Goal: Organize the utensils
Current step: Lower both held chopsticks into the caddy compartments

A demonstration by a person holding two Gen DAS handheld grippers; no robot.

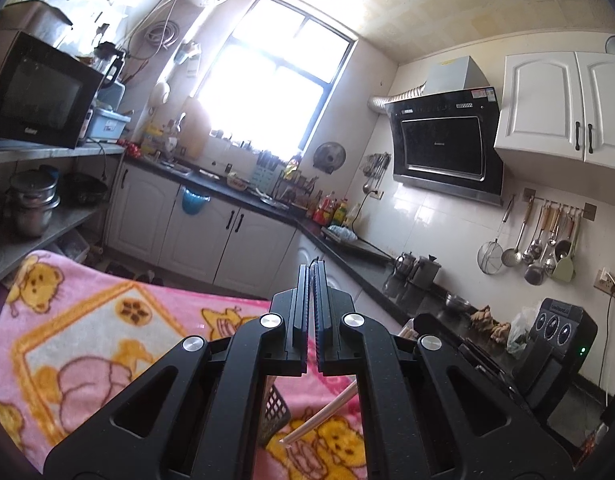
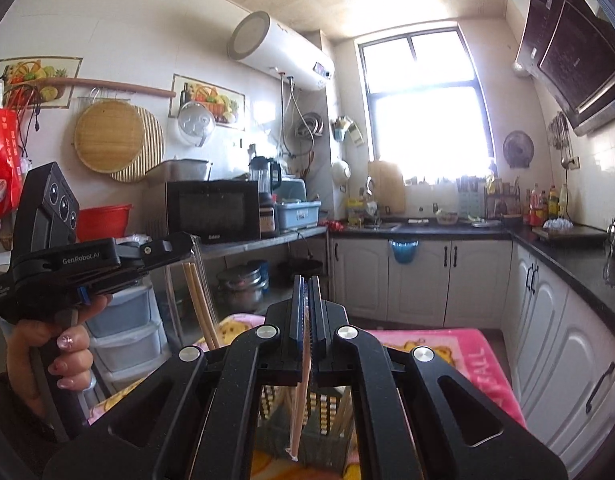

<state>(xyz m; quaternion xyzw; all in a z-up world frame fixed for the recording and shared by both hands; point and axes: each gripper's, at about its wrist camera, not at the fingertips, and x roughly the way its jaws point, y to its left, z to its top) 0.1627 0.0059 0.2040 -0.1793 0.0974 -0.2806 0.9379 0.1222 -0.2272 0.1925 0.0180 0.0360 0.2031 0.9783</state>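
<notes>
Left wrist view, left to right: pink blanket (image 1: 87, 320) with bear print fills 7 to 9 o'clock. A corner of the black mesh basket (image 1: 276, 412) sits on it at 6 o'clock, seen through the frame of the left gripper (image 1: 312, 276). The jaws are clenched with no gap showing at the tips. Just right of the basket corner a pale stick (image 1: 319, 416) slants across the blanket pattern; which claw carries it cannot be told from here. Right wrist view, left to right: at 9 o'clock a hand (image 2: 47, 356) grips the left tool's handle, and from its closed jaws a pair of wooden chopsticks (image 2: 197, 304) hangs tips-down over the blanket's near edge, with what looks like a clear sleeve around them. At centre the right gripper (image 2: 306, 284) is clamped on a single chopstick (image 2: 301, 400), which runs down between the pads toward 6 o'clock, its lower end hanging above the basket, not in it. Judgement: a carry step, each claw loaded and held level above the basket. The next move calls for bringing the lower ends over one basket cell, sinking them inside the mesh wall, then releasing. The right load is nearer; the left pair has to come across toward 6 o'clock first.
</notes>
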